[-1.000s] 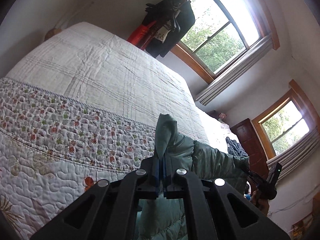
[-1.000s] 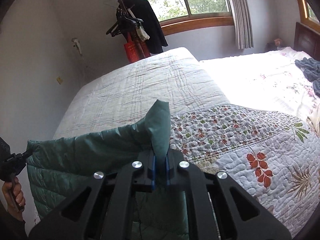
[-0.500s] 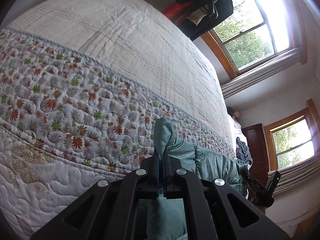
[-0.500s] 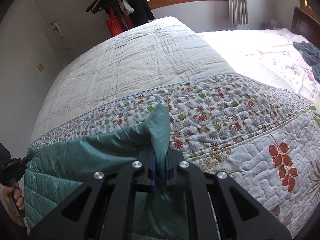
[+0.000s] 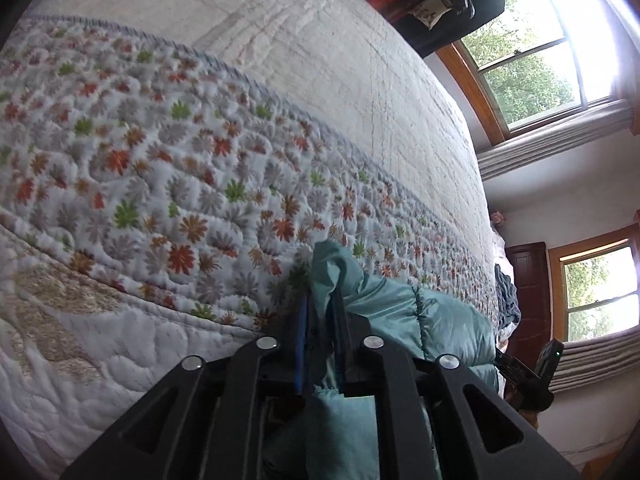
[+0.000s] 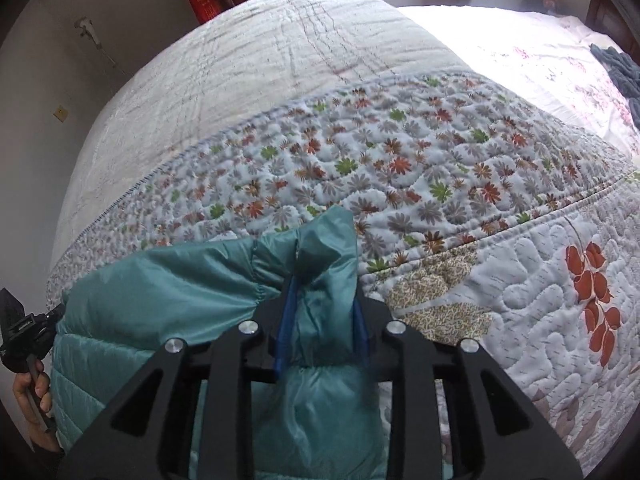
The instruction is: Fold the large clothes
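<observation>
We are holding a teal quilted jacket (image 5: 384,308) by its top edge with both claws, stretched between them over the near side of the bed (image 5: 280,80). Our left claw (image 5: 320,312) is clamped on one bunched corner of the jacket, its jaws drawn close with the fabric sticking up between the blue pads (image 5: 299,344). Our right claw (image 6: 322,304) is gripping the other corner, where a thicker wad of fabric is filling the gap between its jaws, so they are standing a little wider than the left ones while still pressing on the cloth.

In the right wrist view the jacket (image 6: 168,280) is running from this claw toward the left claw (image 6: 24,332), which is showing at the far left edge with a hand (image 6: 34,396) wrapped around its handle. The padded body of the jacket is hanging down below the held edge. In the left wrist view the right claw (image 5: 528,376) is showing small at the far end of the garment.

The jacket's upper edge is lying against or just above the quilted bedspread (image 6: 400,168), beside its band of orange, green and grey flowers; we cannot tell whether it is touching. A dark blue-grey garment (image 6: 620,68) is lying farther up the bed, well apart from the jacket. Dark clothes (image 5: 448,4) are hanging beside a wood-framed window (image 5: 532,64).
</observation>
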### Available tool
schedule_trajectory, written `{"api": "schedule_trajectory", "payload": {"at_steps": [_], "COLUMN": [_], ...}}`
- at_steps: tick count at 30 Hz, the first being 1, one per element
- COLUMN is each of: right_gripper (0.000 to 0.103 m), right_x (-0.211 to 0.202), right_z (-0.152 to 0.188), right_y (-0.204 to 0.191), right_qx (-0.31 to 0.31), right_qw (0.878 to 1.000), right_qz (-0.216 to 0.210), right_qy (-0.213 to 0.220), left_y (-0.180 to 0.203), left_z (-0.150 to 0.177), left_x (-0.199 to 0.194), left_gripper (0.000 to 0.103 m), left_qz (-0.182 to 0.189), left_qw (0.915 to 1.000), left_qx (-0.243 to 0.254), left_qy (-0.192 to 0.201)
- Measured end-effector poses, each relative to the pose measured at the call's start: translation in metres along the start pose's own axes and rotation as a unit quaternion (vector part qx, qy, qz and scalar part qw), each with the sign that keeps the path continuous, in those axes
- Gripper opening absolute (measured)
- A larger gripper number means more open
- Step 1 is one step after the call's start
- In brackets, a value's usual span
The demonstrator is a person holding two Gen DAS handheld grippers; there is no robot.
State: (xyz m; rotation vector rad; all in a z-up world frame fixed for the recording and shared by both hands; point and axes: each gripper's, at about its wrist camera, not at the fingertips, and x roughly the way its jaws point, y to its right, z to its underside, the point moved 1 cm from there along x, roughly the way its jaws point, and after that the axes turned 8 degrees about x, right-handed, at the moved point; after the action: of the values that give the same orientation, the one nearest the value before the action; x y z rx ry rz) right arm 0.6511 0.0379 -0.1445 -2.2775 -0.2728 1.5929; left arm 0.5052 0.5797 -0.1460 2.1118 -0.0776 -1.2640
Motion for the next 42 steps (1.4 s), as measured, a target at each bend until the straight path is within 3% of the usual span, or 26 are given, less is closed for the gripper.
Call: {"api": "schedule_trajectory", "payload": {"at_steps": [2, 4, 6, 8, 12, 14, 16, 20, 21, 24, 26, 28, 31, 32, 34, 35, 37, 38, 40, 42], "right_gripper": [0.038, 0.04, 0.04, 0.039, 0.034, 0.025, 0.02, 0.026, 0.026, 0.026, 0.026, 0.026, 0.024, 0.018, 0.008, 0.004, 0.004, 0.01, 0.017, 0.017], "right_x": [-0.024, -0.045, -0.056, -0.053, -0.02, -0.002, 0.009, 0.0, -0.011, -0.05, -0.072, -0.082, -0.071, -0.063, -0.051, -0.046, -0.041, -0.046, -0.068, -0.098], "right_z": [-0.001, 0.001, 0.008, 0.017, 0.037, 0.043, 0.045, 0.043, 0.042, 0.051, 0.069, 0.092, 0.115, 0.117, 0.117, 0.119, 0.118, 0.119, 0.124, 0.135], "right_y": [-0.004, -0.006, -0.009, -0.012, -0.009, -0.002, 0.003, 0.0, 0.0, -0.004, -0.007, -0.011, -0.014, -0.012, -0.009, -0.007, -0.008, -0.008, -0.007, -0.001], "right_qx": [0.001, 0.002, 0.008, 0.01, 0.02, 0.031, 0.038, 0.042, 0.043, 0.029, 0.011, -0.009, -0.024, -0.023, -0.015, -0.013, -0.012, -0.009, -0.011, -0.021], "right_qw": [0.999, 0.998, 0.996, 0.992, 0.992, 0.992, 0.992, 0.991, 0.99, 0.983, 0.976, 0.972, 0.974, 0.975, 0.977, 0.978, 0.979, 0.978, 0.976, 0.97], "right_qz": [-0.02, -0.048, -0.09, -0.124, -0.109, -0.098, -0.094, -0.105, -0.119, -0.172, -0.207, -0.223, -0.208, -0.199, -0.188, -0.184, -0.179, -0.184, -0.203, -0.234], "right_qy": [0.024, 0.037, 0.021, -0.004, -0.056, -0.069, -0.075, -0.072, -0.067, -0.057, -0.06, -0.072, -0.09, -0.091, -0.094, -0.095, -0.097, -0.096, -0.082, -0.066], "left_y": [0.011, 0.028, 0.045, 0.057, 0.041, 0.026, 0.019, 0.019, 0.024, 0.053, 0.071, 0.083, 0.071, 0.062, 0.049, 0.045, 0.043, 0.045, 0.055, 0.071], "left_z": [-0.001, 0.002, 0.015, 0.032, 0.055, 0.061, 0.063, 0.064, 0.063, 0.073, 0.095, 0.123, 0.149, 0.151, 0.151, 0.15, 0.152, 0.152, 0.157, 0.168], "left_x": [-0.029, -0.051, -0.059, -0.053, -0.014, 0.004, 0.011, -0.005, -0.019, -0.066, -0.089, -0.089, -0.065, -0.055, -0.044, -0.041, -0.042, -0.049, -0.07, -0.098], "left_gripper": [0.018, 0.018, 0.02, 0.021, 0.019, 0.009, 0.002, 0.003, 0.007, 0.015, 0.023, 0.024, 0.023, 0.02, 0.004, 0.002, 0.002, 0.003, 0.013, 0.018], "left_qz": [0.001, 0.028, 0.092, 0.119, 0.057, 0.039, 0.034, 0.028, 0.027, 0.064, 0.115, 0.158, 0.136, 0.122, 0.117, 0.114, 0.115, 0.113, 0.114, 0.145], "left_qw": [0.9994, 0.9978, 0.9931, 0.9896, 0.9945, 0.9954, 0.9961, 0.9974, 0.9978, 0.9933, 0.9849, 0.9765, 0.9782, 0.9811, 0.9842, 0.9852, 0.9855, 0.9858, 0.9846, 0.9766], "left_qx": [0.019, 0.047, 0.071, 0.08, 0.069, 0.052, 0.042, 0.039, 0.047, 0.096, 0.129, 0.143, 0.144, 0.134, 0.114, 0.107, 0.103, 0.105, 0.125, 0.156], "left_qy": [0.029, 0.037, 0.019, -0.004, -0.054, -0.07, -0.07, -0.054, -0.038, -0.002, -0.007, -0.031, -0.062, -0.067, -0.069, -0.07, -0.071, -0.066, -0.045, -0.031]}}
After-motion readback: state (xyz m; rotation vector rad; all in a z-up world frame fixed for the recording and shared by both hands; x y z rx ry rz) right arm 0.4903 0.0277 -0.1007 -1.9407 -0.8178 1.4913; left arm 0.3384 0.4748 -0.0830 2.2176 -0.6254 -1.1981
